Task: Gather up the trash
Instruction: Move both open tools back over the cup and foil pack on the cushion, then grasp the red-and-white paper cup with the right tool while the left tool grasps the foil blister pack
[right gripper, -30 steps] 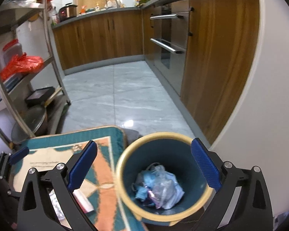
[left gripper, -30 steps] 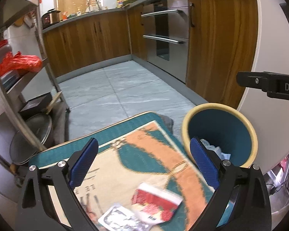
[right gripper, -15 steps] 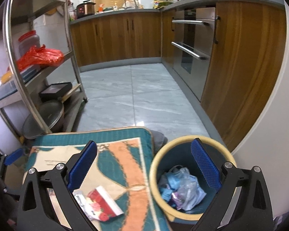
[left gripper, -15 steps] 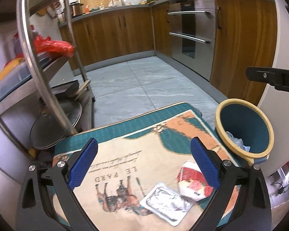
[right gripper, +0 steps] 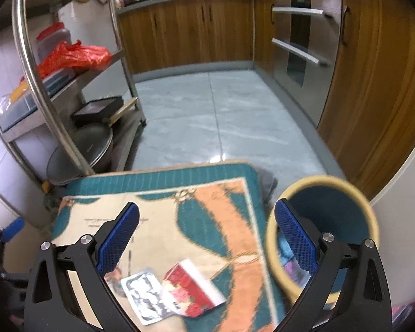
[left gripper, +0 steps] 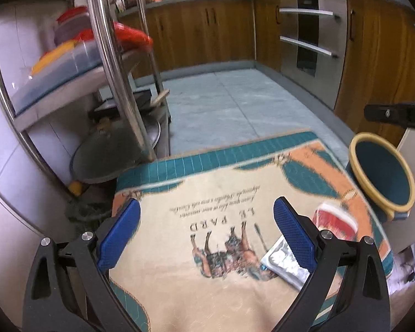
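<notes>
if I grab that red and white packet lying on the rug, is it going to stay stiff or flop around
The red and white packet looks thin and flat, so it is probably light and likely to bend or flop when lifted by one edge. It overlaps the silvery wrapper, which might drag along. Lying flush on the rug, it may slide rather than lift if pushed.

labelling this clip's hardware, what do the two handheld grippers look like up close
Both match: the left gripper and right gripper have black plastic frames with cut-out slots and silver screw heads. Their fingers carry blue pads with a fine mesh texture. In the left wrist view, the right gripper's black body shows white lettering at the frame's edge, cut off. No cables or sleeves are visible.
</notes>
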Demonstrator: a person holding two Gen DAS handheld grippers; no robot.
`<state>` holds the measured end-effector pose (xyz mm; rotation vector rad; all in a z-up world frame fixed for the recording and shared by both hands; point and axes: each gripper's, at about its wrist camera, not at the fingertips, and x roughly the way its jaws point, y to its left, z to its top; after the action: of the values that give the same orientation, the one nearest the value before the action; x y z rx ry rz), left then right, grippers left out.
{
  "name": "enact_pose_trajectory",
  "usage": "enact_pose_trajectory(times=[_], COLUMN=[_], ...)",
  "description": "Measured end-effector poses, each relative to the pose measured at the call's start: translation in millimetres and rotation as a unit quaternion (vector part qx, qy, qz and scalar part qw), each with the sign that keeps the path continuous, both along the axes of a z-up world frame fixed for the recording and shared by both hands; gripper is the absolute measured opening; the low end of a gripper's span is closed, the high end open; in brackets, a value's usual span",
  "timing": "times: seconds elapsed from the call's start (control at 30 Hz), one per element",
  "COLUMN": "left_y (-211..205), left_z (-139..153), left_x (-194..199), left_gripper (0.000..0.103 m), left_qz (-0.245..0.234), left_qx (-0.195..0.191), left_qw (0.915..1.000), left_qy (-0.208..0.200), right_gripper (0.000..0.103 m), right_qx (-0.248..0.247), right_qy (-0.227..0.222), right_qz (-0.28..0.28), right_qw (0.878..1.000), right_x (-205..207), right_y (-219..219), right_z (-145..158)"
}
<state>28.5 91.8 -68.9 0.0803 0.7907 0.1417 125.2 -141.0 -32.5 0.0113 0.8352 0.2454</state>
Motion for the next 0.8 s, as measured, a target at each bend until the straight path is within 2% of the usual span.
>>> enact_pose_trajectory(times=[0.1, 0.2, 0.4, 0.5, 0.67, 0.8], left_y=[-1, -4, -15, -12, 5, 9], left_z=[-18, -20, -22, -24, -20, -21], left_x=[5, 9, 15, 18, 23, 25], left_gripper=[0.095, 0.095, 0.095, 0.095, 0.095, 0.095], left_qz=[-0.003, 0.0, -0.012, -0.008, 0.027, 0.039], left_qx=[0.003, -0.003, 0.005, 0.001, -0.033, -0.039], left_qw=[0.9995, 0.9996, 0.9997, 0.9997, 0.999, 0.9983], left_qy=[0.033, 0.029, 0.02, 0.023, 0.017, 0.018], right_gripper=[0.098, 0.098, 0.098, 0.097, 0.094, 0.093], right_qx=[-0.002, 0.008, -0.061, -0.073, -0.118, -0.141], right_qy=[0.022, 0.047, 0.064, 0.082, 0.108, 0.124], right_qz=[-0.006, -0.015, -0.007, 0.02, 0.121, 0.147], right_qw=[1.0, 0.999, 0.996, 0.994, 0.98, 0.971], right_x=[-3, -6, -19, -28, -51, -58], right_y=[1, -2, -1, 0, 23, 37], right_z=[-12, -23, -51, -74, -109, -124])
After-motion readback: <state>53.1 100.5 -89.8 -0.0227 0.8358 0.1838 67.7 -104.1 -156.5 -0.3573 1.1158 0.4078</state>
